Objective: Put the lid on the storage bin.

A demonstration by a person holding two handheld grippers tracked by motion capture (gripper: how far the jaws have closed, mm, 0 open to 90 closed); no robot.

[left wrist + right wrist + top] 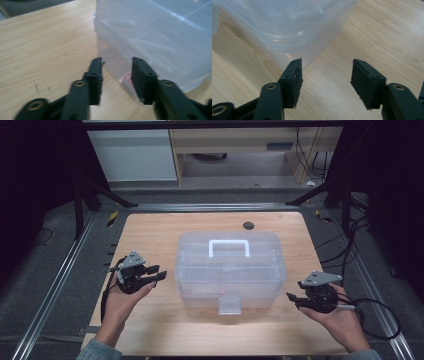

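Two grippers, palm-cradled, flank clear lidded storage box [230,270] on table [150,235]: left gripper [159,273] fingers apart; right gripper [293,301] fingers apart, both aimed inward.

- Light's only on the wooden table [150,235] from above; everything round it goes near black.
- The clear box [230,270] throws a soft shadow toward me.
- My left gripper [117,80] view's smeary, jaws soft-edged.
- Right gripper [325,85] view's sharper, small glints on plastic.
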